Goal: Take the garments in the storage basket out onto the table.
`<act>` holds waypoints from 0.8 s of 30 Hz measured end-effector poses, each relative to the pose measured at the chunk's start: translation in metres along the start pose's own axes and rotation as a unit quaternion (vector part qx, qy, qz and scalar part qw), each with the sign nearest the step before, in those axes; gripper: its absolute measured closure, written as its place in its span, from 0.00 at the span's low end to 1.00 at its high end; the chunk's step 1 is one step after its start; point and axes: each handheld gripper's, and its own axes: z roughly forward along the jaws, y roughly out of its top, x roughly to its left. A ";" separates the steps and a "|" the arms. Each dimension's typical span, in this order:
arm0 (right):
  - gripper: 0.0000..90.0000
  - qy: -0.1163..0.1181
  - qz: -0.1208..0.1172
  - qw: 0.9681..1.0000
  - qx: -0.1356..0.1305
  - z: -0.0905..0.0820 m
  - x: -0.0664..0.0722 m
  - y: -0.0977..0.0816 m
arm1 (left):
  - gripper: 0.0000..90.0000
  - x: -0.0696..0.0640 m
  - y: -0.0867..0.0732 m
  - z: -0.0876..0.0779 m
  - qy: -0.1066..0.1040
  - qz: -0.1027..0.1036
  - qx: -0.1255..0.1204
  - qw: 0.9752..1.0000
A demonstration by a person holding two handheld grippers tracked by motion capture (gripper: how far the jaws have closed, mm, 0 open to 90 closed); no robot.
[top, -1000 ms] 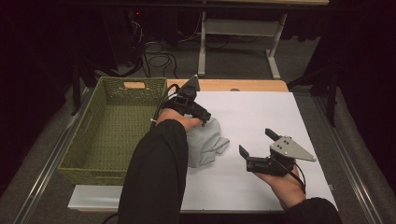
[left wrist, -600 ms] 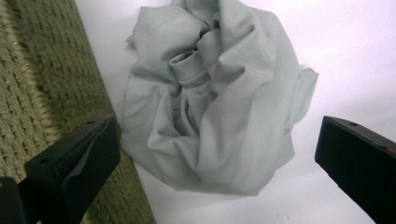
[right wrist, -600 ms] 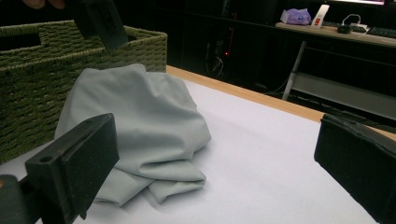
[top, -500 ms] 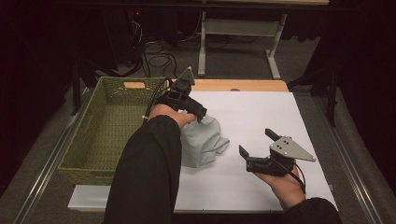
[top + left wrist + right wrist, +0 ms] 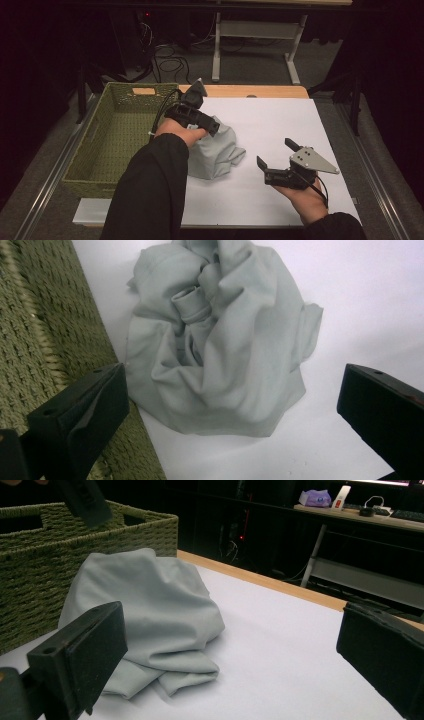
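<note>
Above crumpled grey cloth (image 5: 220, 340), left gripper (image 5: 197, 107) fingers spread, empty; right gripper (image 5: 280, 157) likewise. Next: descend, pinch, lift toward basket (image 5: 95, 150).

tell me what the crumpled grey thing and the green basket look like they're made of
The grey cloth looks like a thin woven fabric, matte and soft: it lies in loose folds and creases, with a rolled hem or cuff near its top. The green basket looks like woven fibre or paper cord, perhaps rattan-like: its walls show a tight, coarse weave with a braided rim. The exact fibre of either cannot be told.
</note>
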 end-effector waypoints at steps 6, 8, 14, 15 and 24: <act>0.01 0.000 0.000 1.000 0.001 0.000 0.001 0.000 | 0.01 0.004 -0.014 0.006 -0.005 0.008 -0.014 1.000; 0.01 0.002 -0.002 1.000 0.003 0.001 0.001 -0.001 | 0.02 0.008 -0.020 0.010 -0.008 0.004 -0.025 1.000; 0.01 0.002 -0.003 1.000 0.004 0.001 0.001 -0.001 | 0.04 0.012 -0.035 0.019 -0.019 -0.001 -0.055 0.998; 0.01 0.001 -0.002 1.000 0.004 0.001 0.001 -0.001 | 0.04 0.012 -0.040 0.022 -0.023 -0.001 -0.066 0.998; 0.01 0.002 -0.005 1.000 0.008 0.003 0.003 -0.003 | 0.02 0.002 -0.065 0.036 -0.050 0.016 -0.125 0.991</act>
